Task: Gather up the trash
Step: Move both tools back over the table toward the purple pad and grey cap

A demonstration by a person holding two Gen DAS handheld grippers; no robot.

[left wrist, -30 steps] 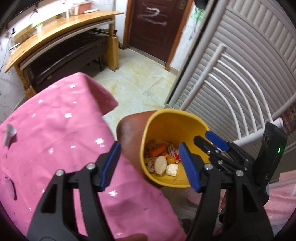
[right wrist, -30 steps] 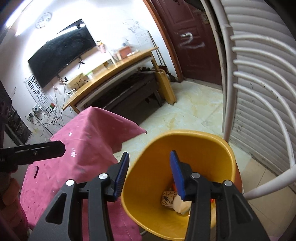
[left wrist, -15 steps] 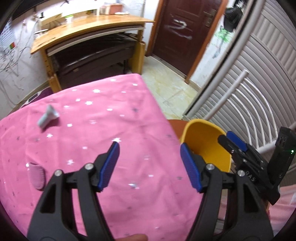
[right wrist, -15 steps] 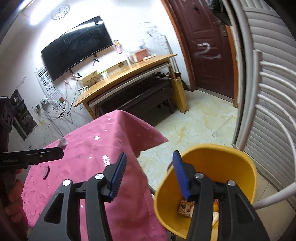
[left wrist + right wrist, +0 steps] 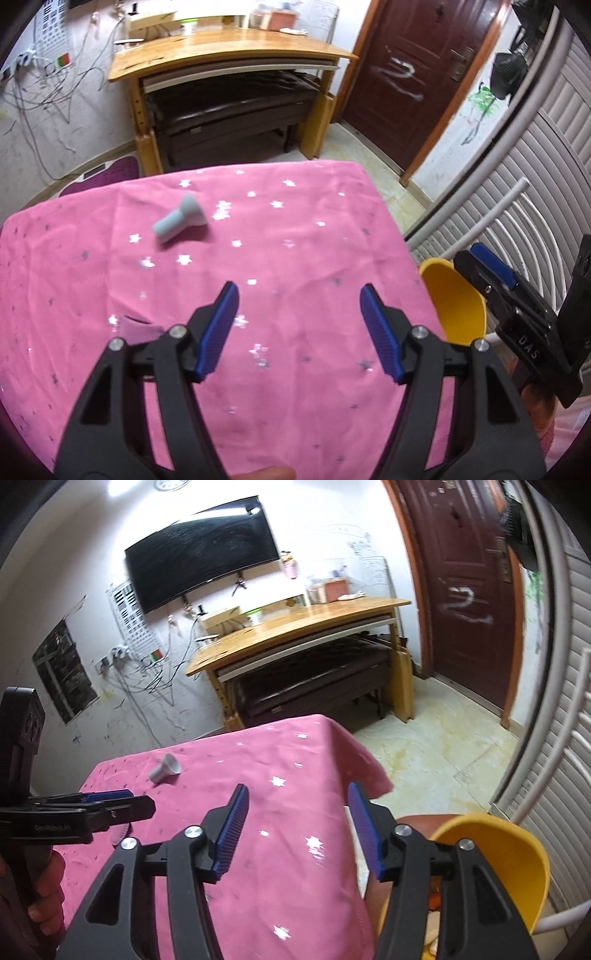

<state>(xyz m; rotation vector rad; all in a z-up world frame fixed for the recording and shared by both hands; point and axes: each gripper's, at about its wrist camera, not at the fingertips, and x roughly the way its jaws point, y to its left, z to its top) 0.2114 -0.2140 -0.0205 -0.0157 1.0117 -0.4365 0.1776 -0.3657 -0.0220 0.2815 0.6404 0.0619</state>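
Observation:
A small grey-white paper cup (image 5: 180,220) lies on its side on the pink starred tablecloth (image 5: 280,236), far left of centre; it also shows in the right wrist view (image 5: 165,767). A small pink scrap (image 5: 138,328) lies by my left gripper's left finger. My left gripper (image 5: 297,332) is open and empty above the cloth. My right gripper (image 5: 297,829) is open and empty over the table's right edge. The yellow trash bin (image 5: 517,856) stands on a brown stool beside the table, with some trash inside; it also shows in the left wrist view (image 5: 452,299).
A wooden desk (image 5: 229,51) with a dark bench under it stands beyond the table. A dark red door (image 5: 417,81) is at the back right. A white slatted shutter and white rail (image 5: 517,206) run along the right, close to the bin.
Both grippers have swung left, away from the bin and over the pink table. The cup and pink scrap have come closer into view. Both stay open.

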